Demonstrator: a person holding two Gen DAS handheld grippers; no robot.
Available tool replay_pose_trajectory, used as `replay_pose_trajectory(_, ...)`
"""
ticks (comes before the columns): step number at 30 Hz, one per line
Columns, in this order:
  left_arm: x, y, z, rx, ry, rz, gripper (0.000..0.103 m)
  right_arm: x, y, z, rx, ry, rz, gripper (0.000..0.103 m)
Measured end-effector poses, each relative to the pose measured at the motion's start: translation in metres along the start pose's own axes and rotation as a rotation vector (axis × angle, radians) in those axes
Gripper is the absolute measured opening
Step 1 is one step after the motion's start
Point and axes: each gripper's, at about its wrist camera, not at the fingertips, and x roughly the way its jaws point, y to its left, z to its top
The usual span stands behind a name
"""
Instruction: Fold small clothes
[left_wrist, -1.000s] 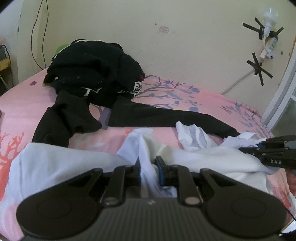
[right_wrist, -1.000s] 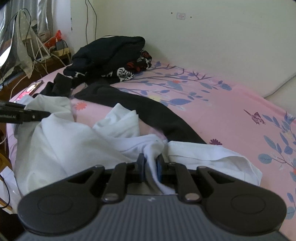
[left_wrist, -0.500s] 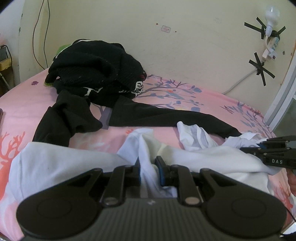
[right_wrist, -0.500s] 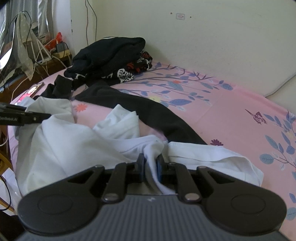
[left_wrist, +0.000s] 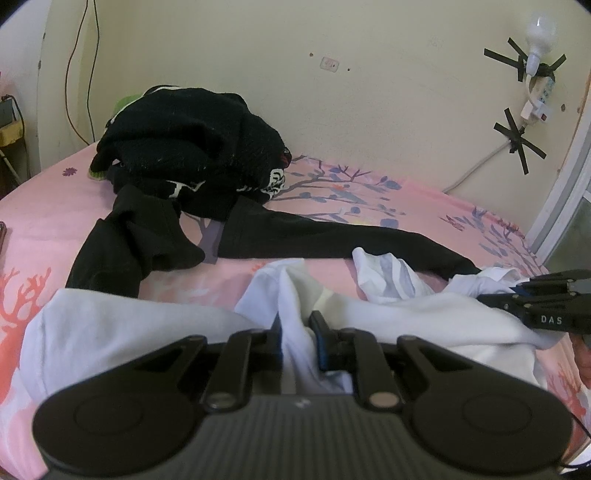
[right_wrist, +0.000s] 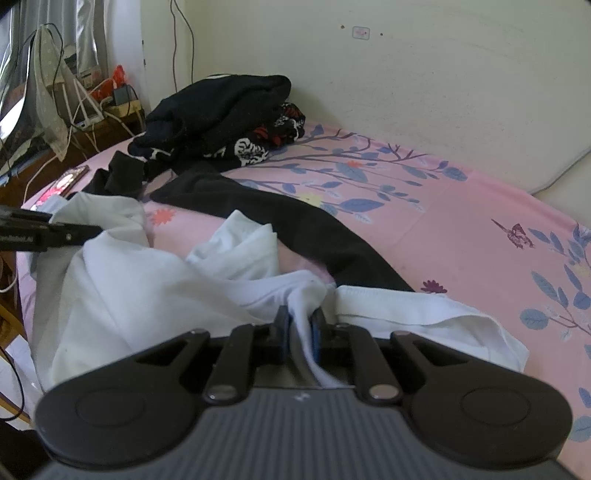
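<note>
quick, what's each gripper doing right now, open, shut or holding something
Left gripper: shut on a bunched fold of the white garment.
Right gripper: shut on another part of the white garment.

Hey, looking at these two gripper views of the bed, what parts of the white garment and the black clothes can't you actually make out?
- White garment: its near edge is hidden, in both views, by the gripper body; its type is unclear, too bunched.
- Left gripper and right gripper: the pinched fabric covers the pads.
- Black pile: the number of pieces is unclear, heaped together.
- Long black garment: its far end runs under the pile.
</note>
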Motion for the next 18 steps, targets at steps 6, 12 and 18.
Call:
replay_pose_trajectory(6,-0.0027,0.0042,-0.0022,-0.01,-0.01,-0.015,0.013,0.001,0.0014,0.0013,-0.009,0.007,-0.013,0.002)
replay_pose_trajectory(12,-0.0042,0.0059,-0.0039,-0.015,-0.016,-0.022,0.013,0.002,0.0022,0.0019,-0.019,0.01,-0.025,0.002)
replay_pose_trajectory(18,-0.0049,0.0071,-0.0049,-0.018,-0.022,-0.025,0.013,0.0027,0.0021,0.002,-0.02,0.01,-0.028,0.002)
